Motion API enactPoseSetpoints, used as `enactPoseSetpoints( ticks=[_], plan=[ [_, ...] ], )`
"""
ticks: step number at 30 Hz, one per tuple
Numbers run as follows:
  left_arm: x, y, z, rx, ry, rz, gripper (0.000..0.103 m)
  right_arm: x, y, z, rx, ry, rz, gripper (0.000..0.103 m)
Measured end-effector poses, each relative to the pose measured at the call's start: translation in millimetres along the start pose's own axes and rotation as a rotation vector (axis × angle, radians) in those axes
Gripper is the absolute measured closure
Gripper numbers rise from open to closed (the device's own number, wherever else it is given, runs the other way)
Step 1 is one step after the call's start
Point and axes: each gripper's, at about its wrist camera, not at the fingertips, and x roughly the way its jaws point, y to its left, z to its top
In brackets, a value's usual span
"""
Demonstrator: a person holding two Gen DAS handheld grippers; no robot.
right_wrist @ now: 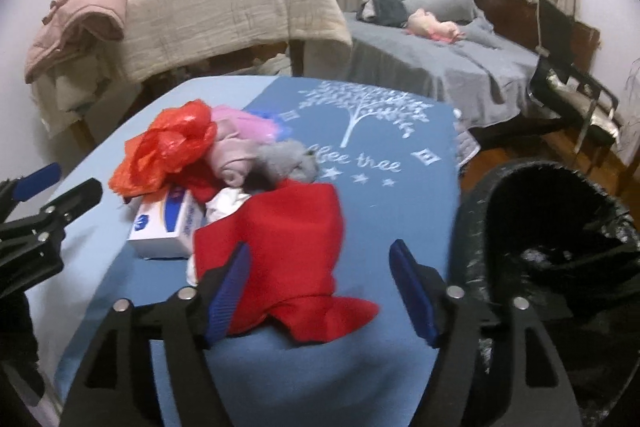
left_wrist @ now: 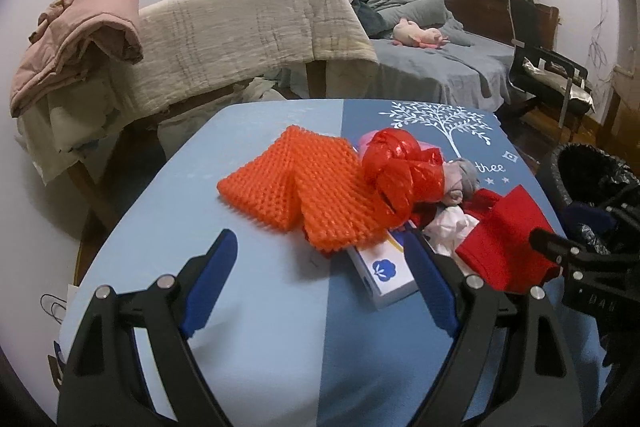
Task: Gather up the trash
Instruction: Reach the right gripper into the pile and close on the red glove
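your left camera sits low and close over the near edge of the blue table (left_wrist: 256,307), looking forward and down along its two fingers toward the pile of trash (left_wrist: 360,195) and the bed (left_wrist: 440,67) at the back. your right camera looks the same way from a spot more to the right, close beside the black bin (right_wrist: 560,227). both views share the table, the pile, the white box (right_wrist: 160,227) and the bed.

Orange netted foam (left_wrist: 296,183); red cloth (right_wrist: 288,247)
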Motion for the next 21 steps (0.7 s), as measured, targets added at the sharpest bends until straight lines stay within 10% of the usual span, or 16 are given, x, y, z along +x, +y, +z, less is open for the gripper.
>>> enactPoseSetpoints(
  ticks=[10,19,21],
  plan=[
    [1.2,7.9,-1.6,-0.007,-0.004,0.028,0.02,2.3,30.5,-0.2,-0.059,0.008,0.154,0.048],
    [4.2,13.6,-6.2,-0.015,0.017,0.03,0.02,20.4,45.6,-11.4,-0.137,0.019,0.098,0.052],
    [4.0,12.9,-6.2,-0.011,0.016,0.029,0.02,18.5,46.4,-11.1,-0.157,0.009,0.076,0.076]
  ],
)
